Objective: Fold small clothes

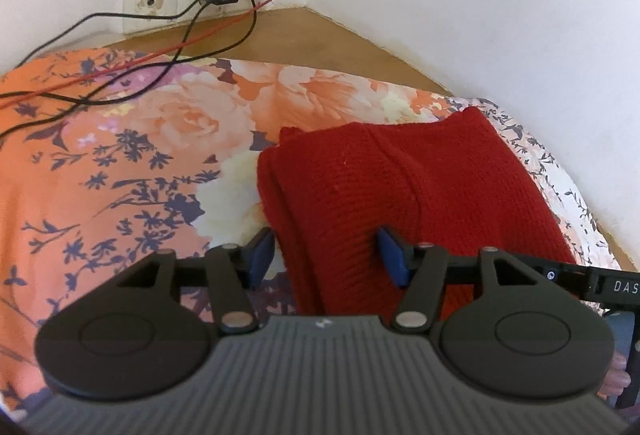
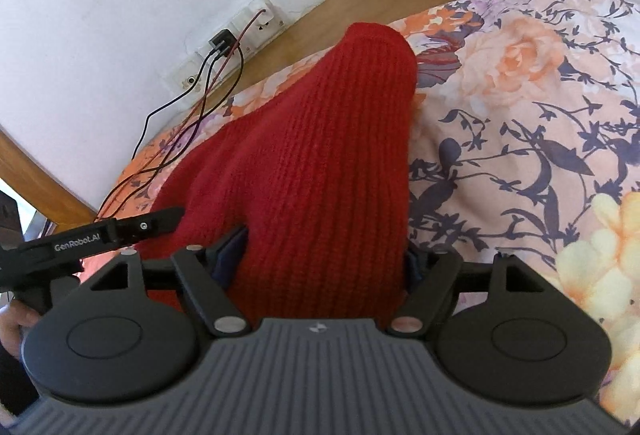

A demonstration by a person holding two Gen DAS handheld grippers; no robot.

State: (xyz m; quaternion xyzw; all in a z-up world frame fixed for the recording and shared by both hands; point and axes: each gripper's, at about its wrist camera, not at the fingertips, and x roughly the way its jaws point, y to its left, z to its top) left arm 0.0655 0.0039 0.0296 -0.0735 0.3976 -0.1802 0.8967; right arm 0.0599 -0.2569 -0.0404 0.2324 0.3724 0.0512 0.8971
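Both grippers, left (image 1: 326, 255) and right (image 2: 324, 259), stood spread around a folded red knitted garment (image 2: 320, 163) on the floral bedsheet (image 1: 120, 155).

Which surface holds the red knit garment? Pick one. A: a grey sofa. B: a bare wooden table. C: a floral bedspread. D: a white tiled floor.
C: the red knit garment lies on the floral bedspread, orange and pink with dark sprigs, and both claws reach over it.
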